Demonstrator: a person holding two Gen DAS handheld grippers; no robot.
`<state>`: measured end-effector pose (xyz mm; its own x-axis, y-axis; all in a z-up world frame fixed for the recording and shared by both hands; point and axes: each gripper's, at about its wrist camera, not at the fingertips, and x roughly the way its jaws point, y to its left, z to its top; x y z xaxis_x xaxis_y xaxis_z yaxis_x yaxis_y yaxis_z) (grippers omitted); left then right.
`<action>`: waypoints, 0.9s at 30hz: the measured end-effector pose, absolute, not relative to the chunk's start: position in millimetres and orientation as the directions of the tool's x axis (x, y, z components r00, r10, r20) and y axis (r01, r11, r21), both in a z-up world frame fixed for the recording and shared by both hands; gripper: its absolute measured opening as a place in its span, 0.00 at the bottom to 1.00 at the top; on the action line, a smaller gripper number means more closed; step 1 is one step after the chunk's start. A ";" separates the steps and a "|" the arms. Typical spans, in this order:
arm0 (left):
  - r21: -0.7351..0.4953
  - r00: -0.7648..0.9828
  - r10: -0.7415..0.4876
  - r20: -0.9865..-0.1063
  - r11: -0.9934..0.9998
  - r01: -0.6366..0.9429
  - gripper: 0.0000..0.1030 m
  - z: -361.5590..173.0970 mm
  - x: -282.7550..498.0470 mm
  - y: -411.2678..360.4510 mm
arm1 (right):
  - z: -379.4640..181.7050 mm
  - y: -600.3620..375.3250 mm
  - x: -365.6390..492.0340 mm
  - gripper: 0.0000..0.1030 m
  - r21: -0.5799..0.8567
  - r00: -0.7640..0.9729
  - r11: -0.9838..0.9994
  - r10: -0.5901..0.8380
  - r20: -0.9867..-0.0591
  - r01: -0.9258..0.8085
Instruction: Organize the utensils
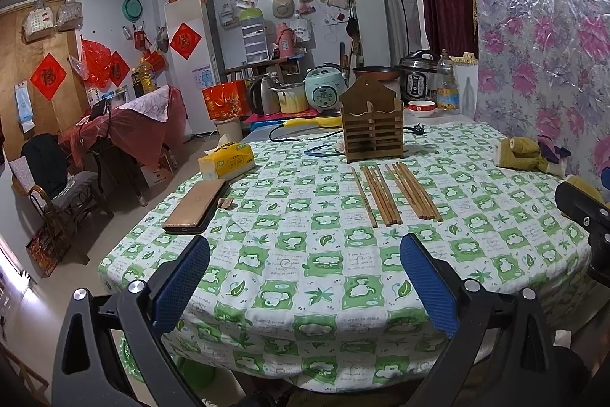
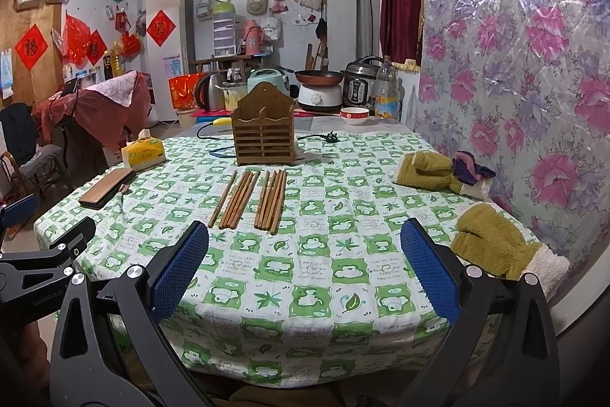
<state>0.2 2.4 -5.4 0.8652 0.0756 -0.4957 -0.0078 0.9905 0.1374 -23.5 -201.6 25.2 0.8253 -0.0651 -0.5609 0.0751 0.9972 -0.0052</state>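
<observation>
Several wooden chopsticks (image 1: 394, 193) lie in loose groups on the green-and-white tablecloth (image 1: 305, 262), just in front of a brown wooden utensil holder (image 1: 371, 124) that stands upright. They also show in the right wrist view, chopsticks (image 2: 249, 199) and holder (image 2: 264, 132). My left gripper (image 1: 307, 254) is open and empty, hovering near the table's front edge, short of the chopsticks. My right gripper (image 2: 305, 241) is open and empty, also short of the chopsticks.
A phone (image 1: 196, 203) and a yellow tissue pack (image 1: 227, 161) lie at the left. Olive mittens (image 2: 492, 246) and a second pair (image 2: 431, 170) lie at the right by the floral wall. A black cable (image 2: 324, 137), bowl (image 2: 354, 116) and cookers stand behind the holder.
</observation>
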 end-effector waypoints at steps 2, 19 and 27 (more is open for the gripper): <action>0.138 0.865 0.077 -0.495 0.990 -0.009 0.95 -5.4 0.2 2.3 | 25.2 -201.8 -23.3 0.94 -0.006 0.825 0.997 -0.066 -0.562 0.075; 0.139 0.865 0.078 -0.497 0.990 -0.009 0.95 -5.8 0.3 2.0 | 24.1 -200.3 -24.1 0.94 -0.007 0.826 0.997 -0.065 -0.560 0.074; 0.139 0.864 0.077 -0.497 0.990 -0.008 0.95 -5.6 0.4 1.3 | 23.7 -199.5 -24.3 0.94 -0.006 0.827 0.997 -0.066 -0.559 0.075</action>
<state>0.4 1.3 -5.6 0.8642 0.0772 -0.4972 -0.0085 0.9902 0.1391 -24.3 -199.5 23.7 0.8268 -0.0656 -0.5586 0.0754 0.9971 -0.0056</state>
